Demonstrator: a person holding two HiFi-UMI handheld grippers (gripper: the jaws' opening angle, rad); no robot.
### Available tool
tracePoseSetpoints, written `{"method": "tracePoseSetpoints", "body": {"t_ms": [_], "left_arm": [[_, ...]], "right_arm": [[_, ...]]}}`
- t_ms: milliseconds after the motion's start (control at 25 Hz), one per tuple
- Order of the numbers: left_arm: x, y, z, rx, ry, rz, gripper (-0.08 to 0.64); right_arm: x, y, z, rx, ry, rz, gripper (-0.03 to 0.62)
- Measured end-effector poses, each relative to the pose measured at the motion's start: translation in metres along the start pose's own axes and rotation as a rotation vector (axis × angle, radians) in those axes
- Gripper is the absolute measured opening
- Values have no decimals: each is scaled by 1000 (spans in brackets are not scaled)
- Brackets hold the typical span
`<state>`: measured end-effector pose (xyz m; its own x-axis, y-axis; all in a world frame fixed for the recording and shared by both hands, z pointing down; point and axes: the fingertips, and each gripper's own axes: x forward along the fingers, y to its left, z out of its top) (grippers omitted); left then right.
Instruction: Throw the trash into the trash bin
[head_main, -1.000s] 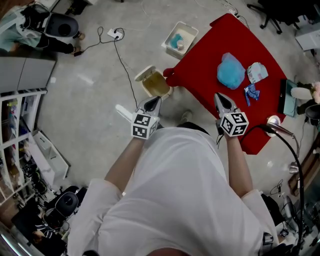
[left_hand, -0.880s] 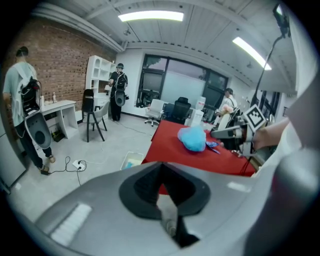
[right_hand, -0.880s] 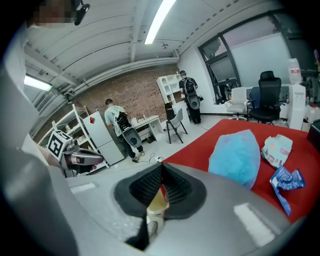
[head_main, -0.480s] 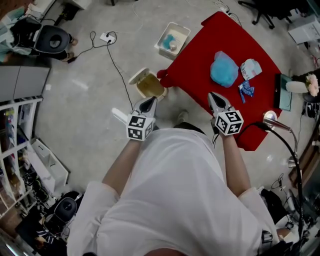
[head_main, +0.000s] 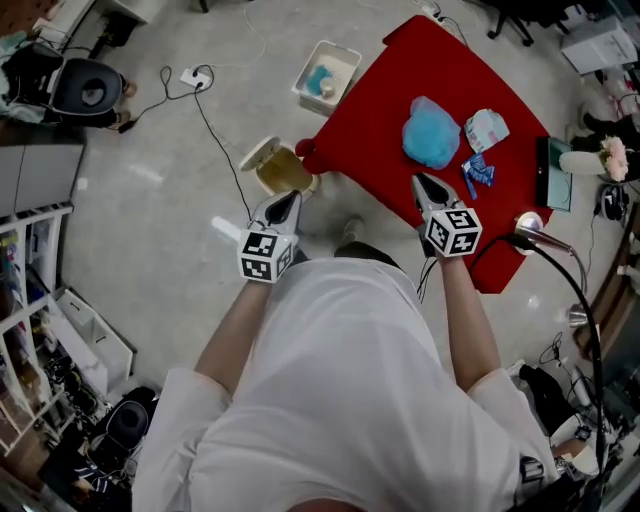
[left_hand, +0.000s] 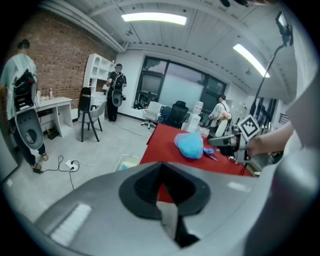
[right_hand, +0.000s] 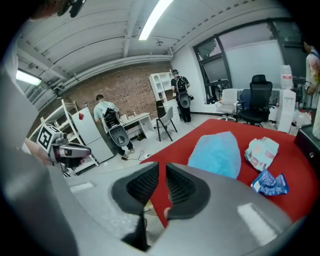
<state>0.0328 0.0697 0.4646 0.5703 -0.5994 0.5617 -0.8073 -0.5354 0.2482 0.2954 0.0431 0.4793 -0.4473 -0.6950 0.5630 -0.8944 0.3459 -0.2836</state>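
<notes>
Reaching for the first piece of trash looks like the step in hand, since nothing is picked up yet. The right gripper hovers over the near edge of the red square-topped table. Its fingers have just been opening and stand a narrow slit apart, with nothing between them. The left gripper hangs off the table, beside its corner, with its fingers closed tip to tip and empty.

The crumpled light-blue plastic bag lies about the middle of the table. The crumpled white-and-teal paper wrapper and the small dark-blue foil packets lie toward the table's side away from that corner. The tan plastic trash bin with its lid flipped open stands on the floor against the table's corner.

To do this well, the right fingers probably need to open much wider before meeting the bag, which looks bulky and soft. Closing on a raised fold near its top should hold better than pressing it flat against the table. A thin bag may slip or trail, so a firm pinch before lifting it off the table seems wise.
</notes>
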Motion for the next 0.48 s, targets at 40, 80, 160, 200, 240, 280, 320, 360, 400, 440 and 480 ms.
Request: {"method": "tracePoseSetpoints", "body": {"t_ms": [40,80,160,200,240,280,320,360,400,440,480], "left_arm": [[1,-1,0,-2,0,3,5],[3,-2,0,-5,-1,5,5],[6,-4,-1,-9,-1,10,5],[7,-4,-2,-10,1,13,5],[7,-4,-3,-10,5,16,5],[7,-3,-4,-8,9,20,5],[7,-3,-6,-8,14,24,5],[7,-3,-7,-8,19,28,5],[6,-3,-9,-9,23,32,5],[6,-4,-11,-10,27,36,5],[5,-5,-13,-13,30,40,5]], "right_arm": [[1,-7,0,-3,9,-7,53],[3,-15,-1,-6,18,-16,66],[6,-32,-2,-8,33,-38,85],[8,-39,-2,-7,40,-49,95],[10,-46,-3,-6,46,-59,98],[12,-53,-3,-4,53,-68,102],[14,-59,-4,-2,60,-77,108],[16,-65,-4,0,68,-86,114],[18,-71,-6,1,76,-96,125],[19,-78,-7,0,83,-107,133],[21,-84,-8,-1,89,-119,142]]}}
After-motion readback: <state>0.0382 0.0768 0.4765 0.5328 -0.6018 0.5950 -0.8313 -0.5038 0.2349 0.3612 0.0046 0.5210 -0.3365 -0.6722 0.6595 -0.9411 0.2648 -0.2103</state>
